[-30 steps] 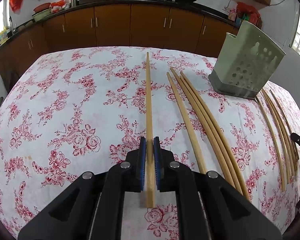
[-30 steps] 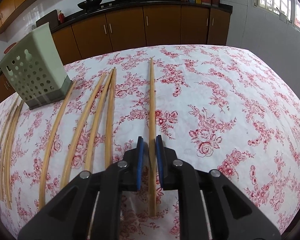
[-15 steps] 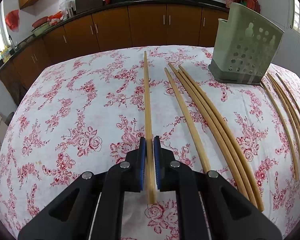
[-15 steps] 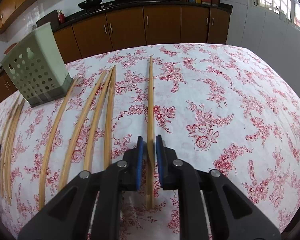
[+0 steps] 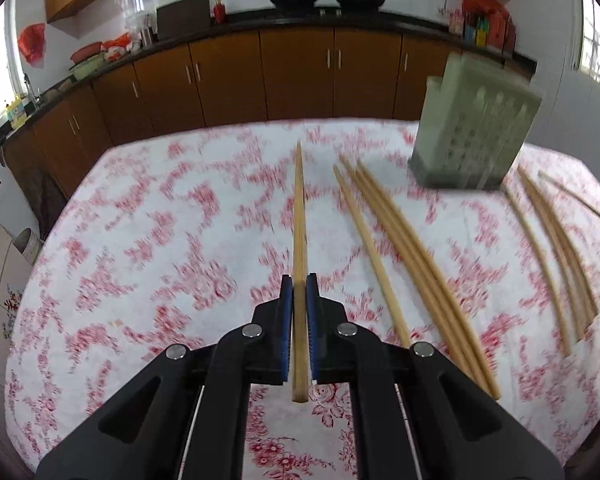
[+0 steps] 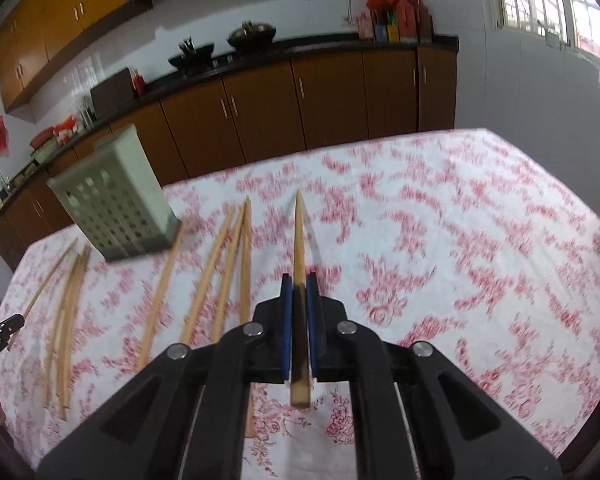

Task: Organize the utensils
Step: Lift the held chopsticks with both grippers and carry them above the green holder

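1. Left gripper (image 5: 299, 278) is clenched on a chopstick (image 5: 299, 216). The blue pads press both its sides, and its butt end juts out behind them.
2. Right gripper (image 6: 299, 278) is clenched on a second chopstick (image 6: 299, 236). One second ago its pads stood slightly apart around the stick; now they press it.
3. Both sticks lay flat on the tablecloth (image 5: 148, 240) one second ago. Both now rise clear of it; the right stick's shadow lies apart from it on the cloth. The cloth below is blurred by motion.
4. Judgement: pickup is complete for two sticks. Next step is transfer into the holder (image 5: 476, 132).
5. Holder position: 1 o'clock from the left gripper and 10 o'clock from the right gripper, seen in the right view as the holder (image 6: 112, 204). It stands upright and looks empty from here, though the inside is mostly hidden.
6. Remaining work: four loose chopsticks (image 5: 404, 240) lie at 2 o'clock of the left gripper. More lie beyond the holder at 3 o'clock. Most of the task remains.
7. Surface: a table under a white cloth with a red rose print. It gives soft, even support.
8. Room: a kitchen. Brown cabinets (image 5: 228, 80) run along the wall at 12 o'clock under a dark counter carrying two woks. A window (image 6: 548, 4) admits daylight at 2 o'clock in the right view.
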